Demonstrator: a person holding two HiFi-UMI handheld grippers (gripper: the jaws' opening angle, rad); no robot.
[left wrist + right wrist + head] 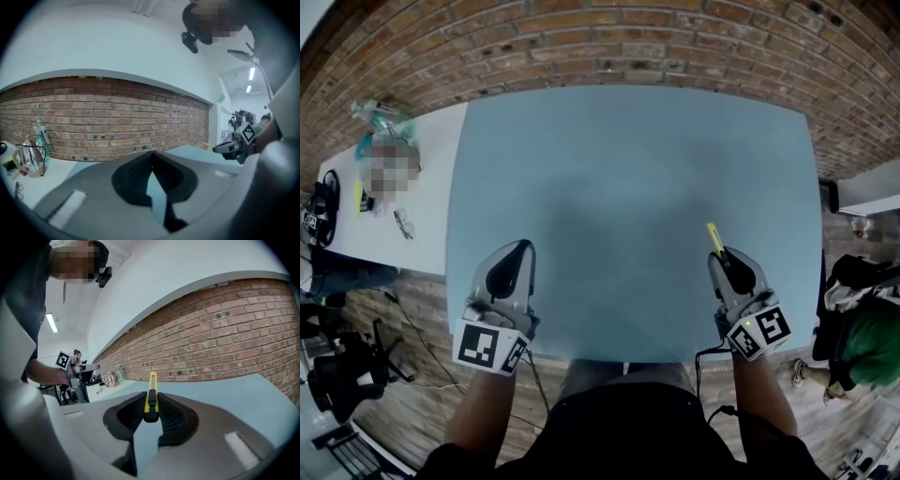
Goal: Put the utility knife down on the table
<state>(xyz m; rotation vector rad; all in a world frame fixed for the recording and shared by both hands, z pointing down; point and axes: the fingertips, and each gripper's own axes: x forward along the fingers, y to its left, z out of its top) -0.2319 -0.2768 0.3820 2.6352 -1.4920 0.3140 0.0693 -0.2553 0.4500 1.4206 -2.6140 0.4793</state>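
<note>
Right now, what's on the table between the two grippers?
Nothing. The head view shows only bare table between the left gripper and the right gripper. The knife is clamped in the right one's jaws.

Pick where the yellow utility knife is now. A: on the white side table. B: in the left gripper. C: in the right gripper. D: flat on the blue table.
C: the utility knife sits pinched between the pads of the right gripper.

Left gripper (pixel 522 247), jaws together, empty; right gripper (pixel 721 255), jaws clamped on utility knife (pixel 151 397).
</note>
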